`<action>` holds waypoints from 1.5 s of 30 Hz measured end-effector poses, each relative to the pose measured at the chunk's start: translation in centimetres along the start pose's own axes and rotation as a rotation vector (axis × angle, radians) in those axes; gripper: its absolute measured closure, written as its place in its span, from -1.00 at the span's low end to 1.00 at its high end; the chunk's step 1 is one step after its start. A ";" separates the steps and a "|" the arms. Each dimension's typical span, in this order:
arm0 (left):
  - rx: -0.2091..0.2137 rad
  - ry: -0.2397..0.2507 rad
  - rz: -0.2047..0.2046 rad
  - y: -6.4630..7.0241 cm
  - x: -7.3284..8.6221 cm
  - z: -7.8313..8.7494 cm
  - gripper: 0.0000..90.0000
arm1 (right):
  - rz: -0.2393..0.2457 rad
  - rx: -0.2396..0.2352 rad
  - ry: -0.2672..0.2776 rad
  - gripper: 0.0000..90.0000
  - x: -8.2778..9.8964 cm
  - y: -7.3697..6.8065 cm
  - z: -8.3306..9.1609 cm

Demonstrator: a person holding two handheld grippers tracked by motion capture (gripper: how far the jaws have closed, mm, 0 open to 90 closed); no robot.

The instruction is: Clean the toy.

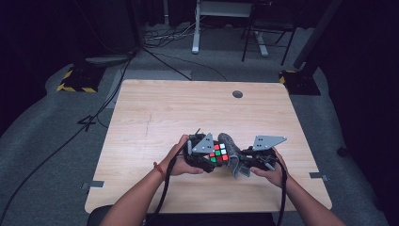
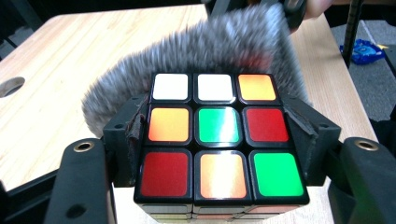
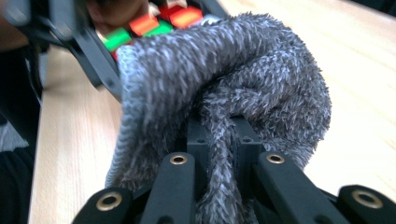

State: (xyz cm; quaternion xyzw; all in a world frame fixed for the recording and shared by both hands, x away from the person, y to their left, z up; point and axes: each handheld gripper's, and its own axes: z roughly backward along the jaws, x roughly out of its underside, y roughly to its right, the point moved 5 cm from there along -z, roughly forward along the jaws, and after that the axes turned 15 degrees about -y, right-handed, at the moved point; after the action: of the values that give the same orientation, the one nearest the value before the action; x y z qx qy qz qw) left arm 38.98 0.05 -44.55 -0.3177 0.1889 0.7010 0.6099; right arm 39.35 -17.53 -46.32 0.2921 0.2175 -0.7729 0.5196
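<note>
Wiping the cube [image 2: 219,140] clamped in our left gripper [image 2: 219,154]; right gripper [image 3: 219,154], pinching the cloth [image 3: 224,84], should next rub across.

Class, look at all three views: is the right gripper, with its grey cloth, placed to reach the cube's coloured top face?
Probably yes. The left gripper holds the cube by its sides, leaving the top bare, and the right gripper has the cloth beside it.

Pale wooden table [image 1: 155,108] on grey carpet [image 1: 37,155], dark room, desk legs [image 1: 195,33] behind.
</note>
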 end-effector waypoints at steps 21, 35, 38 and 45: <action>0.032 -0.018 -0.018 0.5 0.0 -0.5 -0.25 | 0.026 0.030 0.114 0.81 -0.8 -0.4 1.9; 0.006 0.044 0.016 -0.5 0.0 1.3 -0.25 | 0.037 -0.029 -0.043 0.81 0.3 -0.5 -0.6; 0.003 0.030 0.027 -0.8 0.3 1.1 -0.25 | 0.043 -0.017 0.016 0.81 -0.2 -0.7 0.6; 0.014 0.003 -0.008 0.1 -0.1 0.4 -0.25 | 0.034 -0.002 0.099 0.81 -0.8 -0.6 2.0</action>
State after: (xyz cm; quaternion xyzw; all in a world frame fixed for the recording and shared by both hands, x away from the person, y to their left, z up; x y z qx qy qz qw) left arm 38.81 0.17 -44.21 -0.3154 0.1935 0.6968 0.6145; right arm 38.60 -18.03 -44.31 0.3334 0.2386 -0.7482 0.5217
